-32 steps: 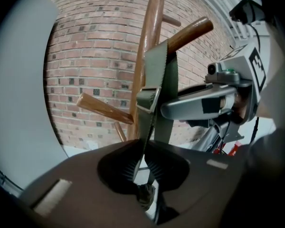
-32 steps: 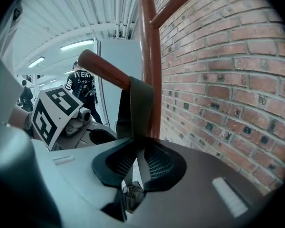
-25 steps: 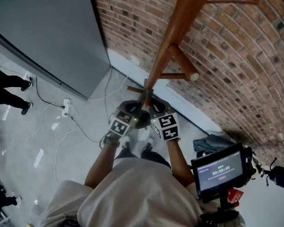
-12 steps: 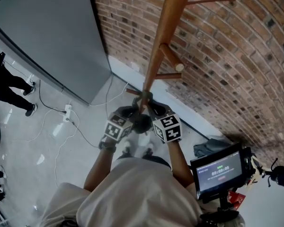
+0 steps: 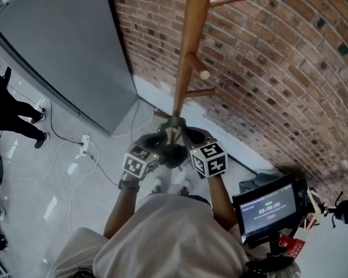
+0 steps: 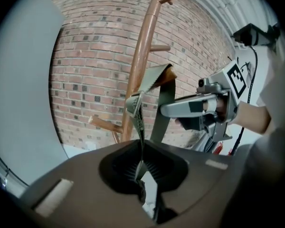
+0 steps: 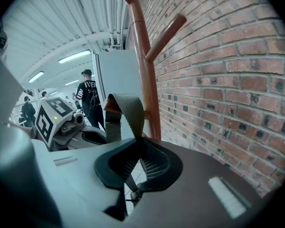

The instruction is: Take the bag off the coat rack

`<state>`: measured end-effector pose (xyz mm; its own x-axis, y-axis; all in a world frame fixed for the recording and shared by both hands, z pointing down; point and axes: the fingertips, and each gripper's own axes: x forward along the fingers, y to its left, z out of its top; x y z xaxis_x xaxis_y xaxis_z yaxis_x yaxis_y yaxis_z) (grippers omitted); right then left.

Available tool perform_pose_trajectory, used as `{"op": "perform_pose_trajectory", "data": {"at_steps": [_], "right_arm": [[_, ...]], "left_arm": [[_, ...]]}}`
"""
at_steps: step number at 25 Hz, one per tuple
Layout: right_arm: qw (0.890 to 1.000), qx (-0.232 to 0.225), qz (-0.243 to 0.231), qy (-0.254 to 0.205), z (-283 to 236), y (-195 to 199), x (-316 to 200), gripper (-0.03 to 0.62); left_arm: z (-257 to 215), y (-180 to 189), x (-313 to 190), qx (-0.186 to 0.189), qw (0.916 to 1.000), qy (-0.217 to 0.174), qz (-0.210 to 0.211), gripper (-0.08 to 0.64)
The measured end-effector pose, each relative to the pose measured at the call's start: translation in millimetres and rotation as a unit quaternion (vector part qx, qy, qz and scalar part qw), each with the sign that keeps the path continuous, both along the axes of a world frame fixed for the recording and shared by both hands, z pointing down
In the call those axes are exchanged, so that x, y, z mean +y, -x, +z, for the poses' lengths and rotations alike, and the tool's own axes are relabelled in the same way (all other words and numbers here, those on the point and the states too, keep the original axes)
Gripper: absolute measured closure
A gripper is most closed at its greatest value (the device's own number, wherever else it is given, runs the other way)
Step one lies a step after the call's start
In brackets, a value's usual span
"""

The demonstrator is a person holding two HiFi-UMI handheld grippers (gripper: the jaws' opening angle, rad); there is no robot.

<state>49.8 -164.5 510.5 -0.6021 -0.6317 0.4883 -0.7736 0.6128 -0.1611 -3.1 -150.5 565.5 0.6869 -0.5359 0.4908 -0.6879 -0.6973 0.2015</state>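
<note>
Nearest in, the left claw (image 6: 141,167) is nipped almost shut on a thin edge of grey strap (image 6: 154,77). The right claw (image 7: 135,167) is clamped nearly closed on the other run of the same webbing, so each holds one side of the loop. In the head view, the dark lump between the two claws is probably the bag (image 5: 174,154) itself, hanging just below them, though little of it shows. Just beyond the claws the strap rises to a fold draped over the tip of a low peg (image 6: 168,71) on the coat rack (image 5: 188,45), so the bag is not yet free. The peg appears to slope up towards its end, so the loop likely has to go up and outward along that slope rather than straight back. It would help to raise both claws together and keep the two runs evenly taut, so the fold rides over the tip without catching. The webbing looks twisted near the left claw, and a lopsided pull could bind it or rock the rack. The brick wall (image 5: 278,86) stands close behind, so draw towards the body.
</note>
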Motion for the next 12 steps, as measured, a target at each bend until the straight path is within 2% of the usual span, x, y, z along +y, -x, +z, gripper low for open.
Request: {"op": "perform_pose_trajectory", "data": {"at_steps": [10, 12], "right_arm": [[0.999, -0.032, 0.002, -0.042, -52.9, -9.0, -6.6, 0.584], [0.998, -0.057, 0.003, -0.04, -64.0, -9.4, -4.6, 0.584]], "left_arm": [[-52.3, 7.6, -7.1, 0.013, 0.9992, -0.039, 0.001, 0.545], [-62.5, 6.4, -8.2, 0.023, 0.9987, -0.045, 0.001, 0.545]]}}
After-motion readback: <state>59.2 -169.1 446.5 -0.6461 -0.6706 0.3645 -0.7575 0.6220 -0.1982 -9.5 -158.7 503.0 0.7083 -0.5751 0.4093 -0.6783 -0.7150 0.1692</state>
